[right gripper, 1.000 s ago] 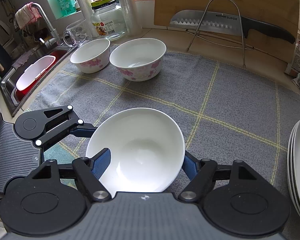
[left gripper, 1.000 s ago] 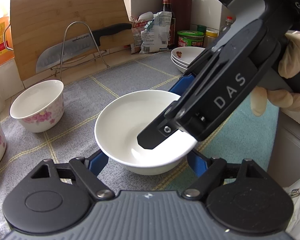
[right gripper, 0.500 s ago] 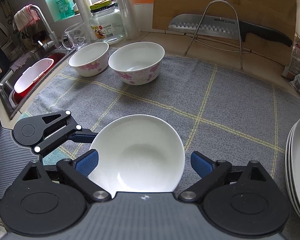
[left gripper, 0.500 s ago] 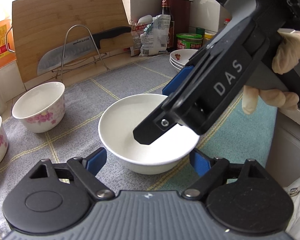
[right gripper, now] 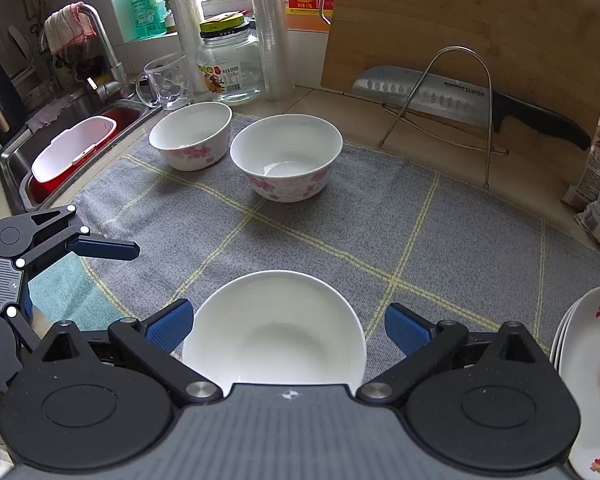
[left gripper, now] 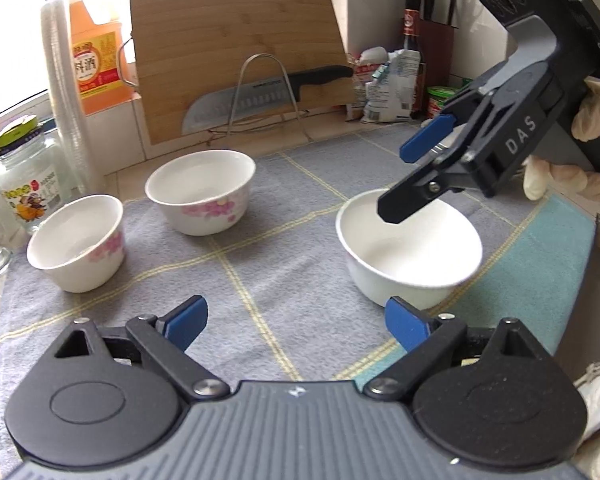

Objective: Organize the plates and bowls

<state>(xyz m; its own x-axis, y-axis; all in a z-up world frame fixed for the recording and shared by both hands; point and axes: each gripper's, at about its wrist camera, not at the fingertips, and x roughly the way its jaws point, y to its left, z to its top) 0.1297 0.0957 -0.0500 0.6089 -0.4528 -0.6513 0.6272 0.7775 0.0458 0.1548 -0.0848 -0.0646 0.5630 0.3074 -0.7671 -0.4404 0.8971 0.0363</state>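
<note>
We see the plain white bowl (right gripper: 274,328) resting on the grey checked mat (right gripper: 380,224) near the mat's front edge. Our right gripper (right gripper: 286,326) has its jaws apart, flanking the bowl's rim without touching. Our left gripper (left gripper: 296,322) also has jaws apart, over bare mat. Two pink-flowered bowls (right gripper: 286,164) stand well apart at the back; stacked plates (right gripper: 592,376) sit at the mat's right edge.

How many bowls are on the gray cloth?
3: the plain white bowl between the right gripper's open fingers, and two flowered bowls side by side farther back.
</note>
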